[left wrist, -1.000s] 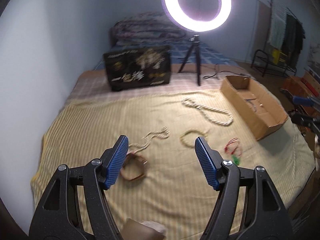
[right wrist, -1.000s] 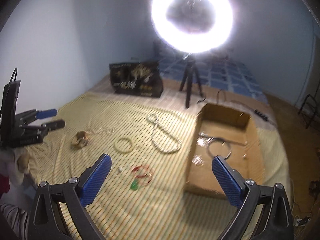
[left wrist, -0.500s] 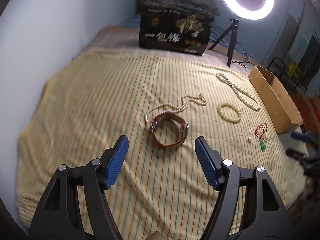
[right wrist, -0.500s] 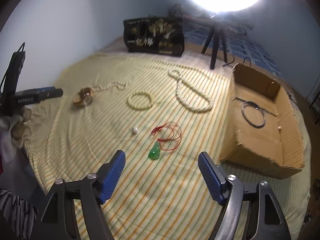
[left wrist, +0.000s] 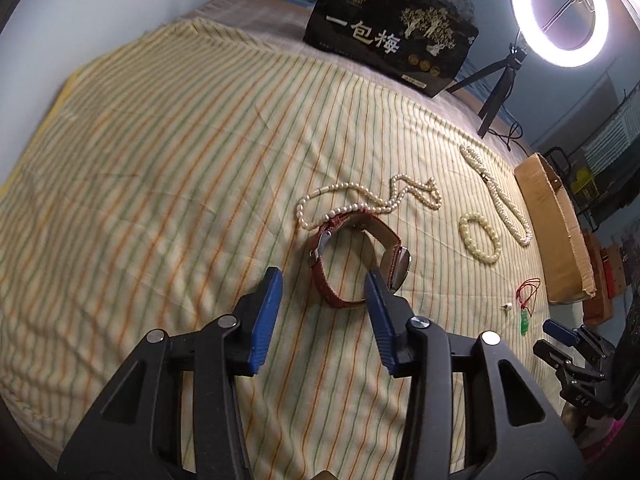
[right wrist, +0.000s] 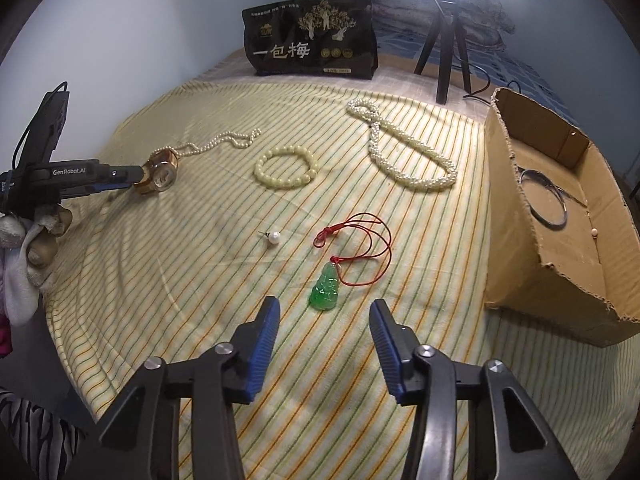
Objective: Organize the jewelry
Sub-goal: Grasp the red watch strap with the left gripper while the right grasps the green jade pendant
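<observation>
The left claw (left wrist: 323,304), black-framed with blue ribbed pads (left wrist: 265,316), is held low over the bed with its fingers spread apart and gripping nothing. The right claw (right wrist: 323,330), of the same black and blue build, likewise stands open and empty, angled down. A pale-gloved hand (right wrist: 28,240) grips the left claw's handle.

On bed (right wrist: 168,288), left to right: watch (right wrist: 159,173) touching thin pearl strand (right wrist: 218,142), bead bracelet (right wrist: 286,168), thick pearl necklace (right wrist: 404,150), box (right wrist: 516,240) holding hoop (right wrist: 544,200). Nearer: earring (right wrist: 272,237), pendant (right wrist: 326,289) on cord. Far: bag (right wrist: 312,40), tripod (right wrist: 444,40).
</observation>
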Demonstrator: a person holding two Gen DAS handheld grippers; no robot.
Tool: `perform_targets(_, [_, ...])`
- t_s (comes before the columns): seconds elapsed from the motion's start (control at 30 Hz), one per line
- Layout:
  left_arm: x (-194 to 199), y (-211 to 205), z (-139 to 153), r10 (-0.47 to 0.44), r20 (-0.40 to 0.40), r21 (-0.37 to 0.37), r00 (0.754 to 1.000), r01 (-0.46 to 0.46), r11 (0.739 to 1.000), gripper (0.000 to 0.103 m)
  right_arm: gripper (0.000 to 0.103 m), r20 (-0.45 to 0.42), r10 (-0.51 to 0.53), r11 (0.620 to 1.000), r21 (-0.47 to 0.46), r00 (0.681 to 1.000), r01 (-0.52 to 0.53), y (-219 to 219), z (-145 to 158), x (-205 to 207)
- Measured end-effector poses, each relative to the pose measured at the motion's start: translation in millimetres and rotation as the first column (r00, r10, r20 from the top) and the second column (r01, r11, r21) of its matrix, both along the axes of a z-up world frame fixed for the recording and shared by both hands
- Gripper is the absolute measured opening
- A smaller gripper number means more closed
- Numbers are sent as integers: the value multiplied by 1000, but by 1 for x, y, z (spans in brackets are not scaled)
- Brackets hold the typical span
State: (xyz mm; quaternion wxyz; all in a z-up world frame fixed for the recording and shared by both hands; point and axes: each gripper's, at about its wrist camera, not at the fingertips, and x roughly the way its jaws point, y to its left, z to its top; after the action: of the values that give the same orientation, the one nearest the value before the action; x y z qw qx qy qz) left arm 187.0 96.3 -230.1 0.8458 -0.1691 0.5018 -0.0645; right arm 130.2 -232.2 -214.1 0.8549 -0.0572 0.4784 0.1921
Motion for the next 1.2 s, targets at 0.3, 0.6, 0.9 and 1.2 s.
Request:
perform_targets(0.3, [7,-3,-7,6,-20,-6,1000,-6,1000,25,44,-7,-7,1000,5,1000,7,6,-5,8])
perform_targets(0.6, [4,-6,-11,-8,-11,11,1000,8,1000,11,43,-25,-12,1000,25,1000,13,11,-11,11])
perform_targets(0.9, [6,-8,-10,-18,-10,35,1000,19,999,7,30,-46,-28,1000,9,999,28,17,-17,22])
perform_targets(1.2, [-2,-15,-8,-62,-16,48,998,63,997,4,16,-54,-1,999,-36,999,-1,17,-16,22])
